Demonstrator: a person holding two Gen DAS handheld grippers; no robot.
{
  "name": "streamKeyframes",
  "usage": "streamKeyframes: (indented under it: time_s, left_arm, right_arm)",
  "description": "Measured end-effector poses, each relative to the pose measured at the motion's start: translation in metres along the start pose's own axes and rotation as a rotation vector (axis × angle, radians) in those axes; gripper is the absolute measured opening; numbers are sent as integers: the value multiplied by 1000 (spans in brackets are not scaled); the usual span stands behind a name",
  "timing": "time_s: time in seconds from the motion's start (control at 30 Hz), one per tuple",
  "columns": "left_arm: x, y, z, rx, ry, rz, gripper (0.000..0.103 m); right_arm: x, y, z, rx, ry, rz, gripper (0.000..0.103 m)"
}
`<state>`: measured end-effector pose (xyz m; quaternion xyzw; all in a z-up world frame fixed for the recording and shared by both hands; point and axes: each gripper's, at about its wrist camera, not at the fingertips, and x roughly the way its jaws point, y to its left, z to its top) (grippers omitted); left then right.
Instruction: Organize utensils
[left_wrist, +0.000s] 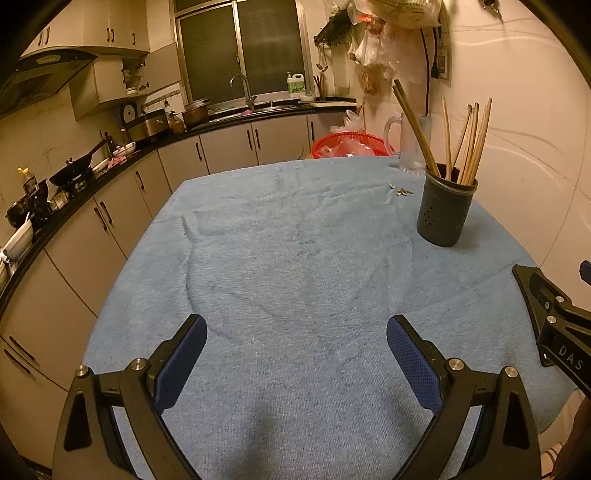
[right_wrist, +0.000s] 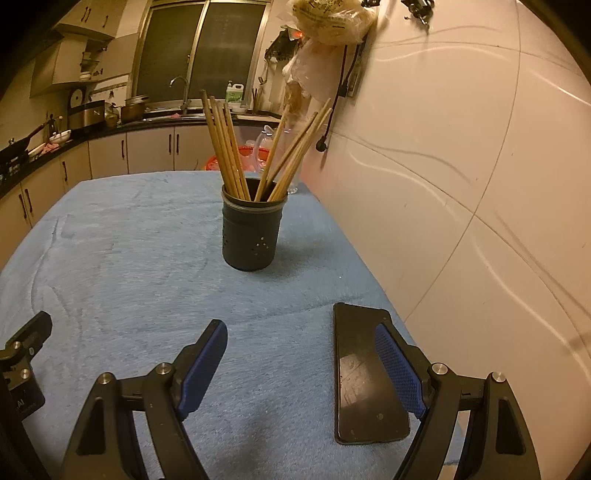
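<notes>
Two hand-held grippers hover with jaws spread over a blue-clothed table where a dark holder of chopsticks stands.

The left gripper (left_wrist: 295, 336) and right gripper (right_wrist: 301, 341) both gape wide with nothing between their blue pads. The chopsticks (right_wrist: 255, 151) stand upright and fanned in the dark perforated holder (right_wrist: 253, 230), far side of the blue cloth (left_wrist: 295, 240), near the white wall. A black phone (right_wrist: 364, 376) lies flat near the right gripper; its right edge is hidden behind that gripper's right finger. A clear mug (left_wrist: 406, 144) behind the holder is blurred and partly hidden by chopsticks. Small bits (left_wrist: 400, 190) on the cloth are too small to identify.
</notes>
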<state>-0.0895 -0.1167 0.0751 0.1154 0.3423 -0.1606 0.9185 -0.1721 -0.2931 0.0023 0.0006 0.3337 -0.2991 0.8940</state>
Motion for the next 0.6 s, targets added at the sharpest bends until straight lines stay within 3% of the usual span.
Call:
streamKeyframes:
  time_s: [0.47, 0.53, 0.6]
  left_arm:
    - [-1, 23, 0, -51, 0, 23, 98]
    - [0, 35, 1, -89, -4, 43, 98]
    - [7, 51, 3, -138, 18, 60, 98]
  right_arm:
    - [-7, 18, 2, -42, -11, 24, 84]
    - [-3, 24, 5, -50, 0, 57, 84]
    - [11, 33, 10, -45, 52, 162, 84]
